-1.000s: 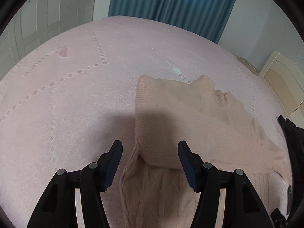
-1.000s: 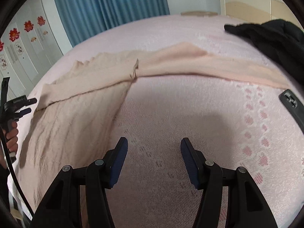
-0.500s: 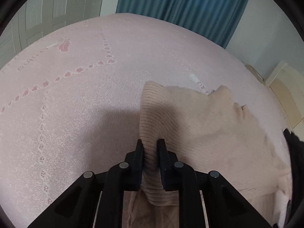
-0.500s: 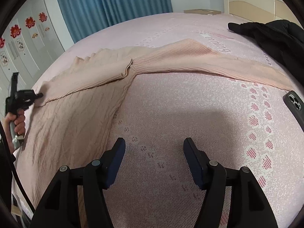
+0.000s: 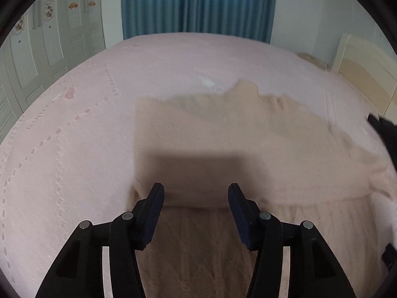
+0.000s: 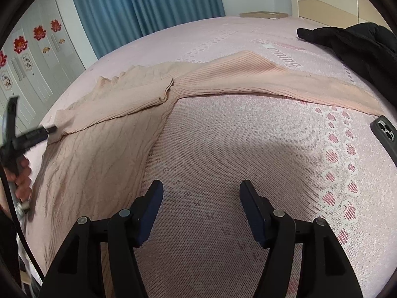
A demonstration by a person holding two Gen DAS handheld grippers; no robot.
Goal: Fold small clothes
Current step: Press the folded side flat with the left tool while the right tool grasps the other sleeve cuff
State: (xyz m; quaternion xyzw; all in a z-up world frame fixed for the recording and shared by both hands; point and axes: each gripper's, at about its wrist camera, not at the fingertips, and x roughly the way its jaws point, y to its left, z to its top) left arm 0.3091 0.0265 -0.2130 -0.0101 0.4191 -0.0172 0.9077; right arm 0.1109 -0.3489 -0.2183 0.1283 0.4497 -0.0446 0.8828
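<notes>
Both grippers, left and right, hover spread wide and empty above a pink bed; the peach sweater lies beyond, one sleeve folded across, a black garment farther off.

A peach knitted sweater lay on the pink patterned bedspread; a black garment lay behind, a dark-cased phone right.
</notes>
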